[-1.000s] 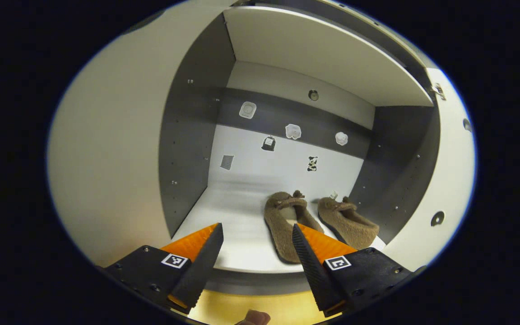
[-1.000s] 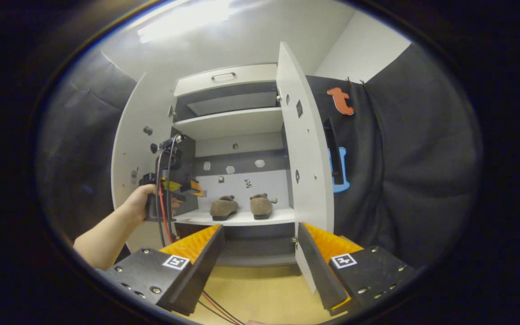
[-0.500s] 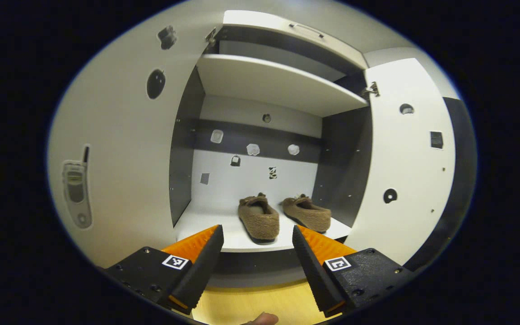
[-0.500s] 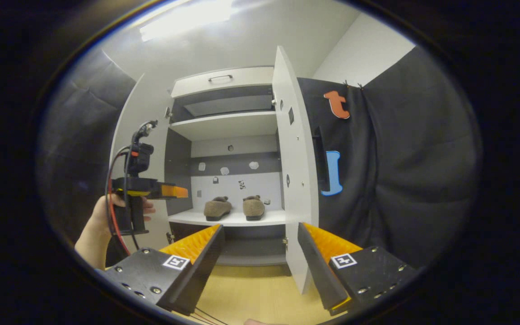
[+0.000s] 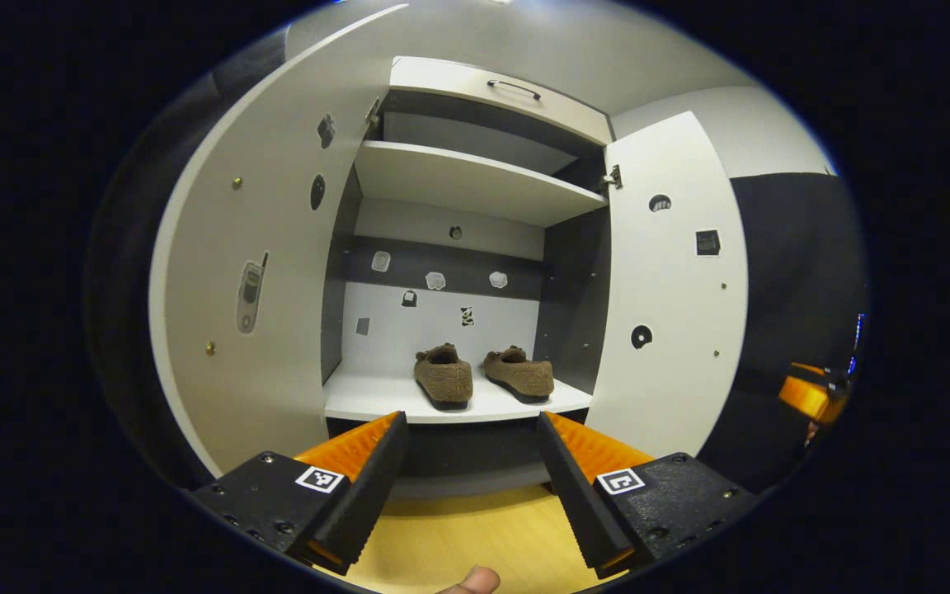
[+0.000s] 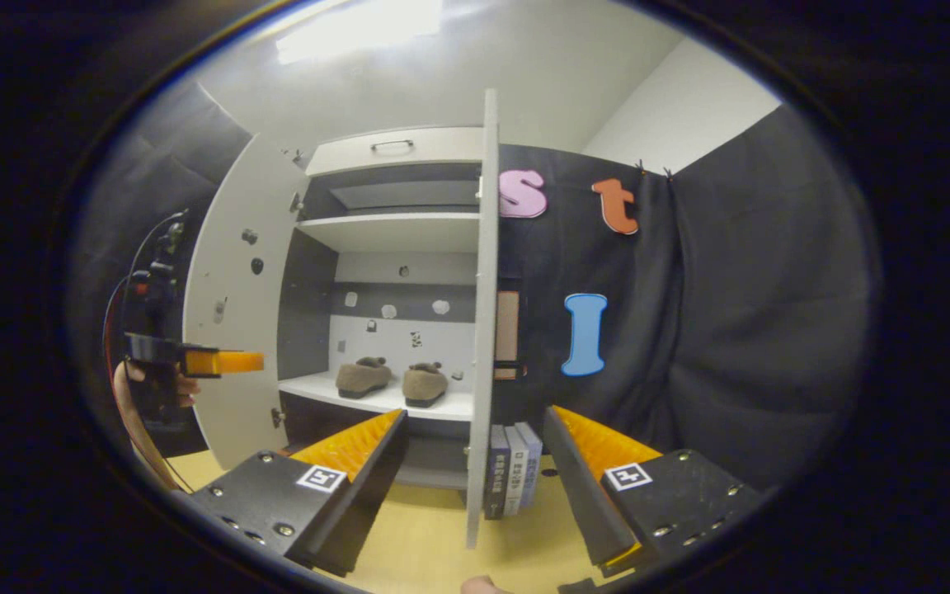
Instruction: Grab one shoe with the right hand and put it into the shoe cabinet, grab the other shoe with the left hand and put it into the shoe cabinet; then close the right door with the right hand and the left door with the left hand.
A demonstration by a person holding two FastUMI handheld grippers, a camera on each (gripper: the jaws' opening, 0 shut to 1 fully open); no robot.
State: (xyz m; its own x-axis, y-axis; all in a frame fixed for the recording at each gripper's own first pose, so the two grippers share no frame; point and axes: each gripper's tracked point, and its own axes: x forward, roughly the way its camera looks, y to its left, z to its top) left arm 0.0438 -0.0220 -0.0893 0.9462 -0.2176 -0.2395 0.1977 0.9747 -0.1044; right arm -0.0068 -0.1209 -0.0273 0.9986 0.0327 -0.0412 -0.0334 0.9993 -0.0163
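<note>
Shoes come first: two brown fuzzy ones sit side by side on the white shelf of the shoe cabinet, the left shoe close to the right shoe, without clearly touching. In the right gripper view the same pair, left shoe and right shoe, rests on that shelf toward its right half.

Both doors stand open. In the left gripper view the left door swings wide on one side and the right door on the other. In the right gripper view the right door shows edge-on between the fingers, with the left door beyond.

Outside the cabinet, the left gripper has its fingers spread apart and holds nothing; it also shows far off at the side in the right gripper view, held by a hand. The right gripper is likewise spread wide and empty, above the wooden floor. A few books stand upright on the floor just behind the right door.
</note>
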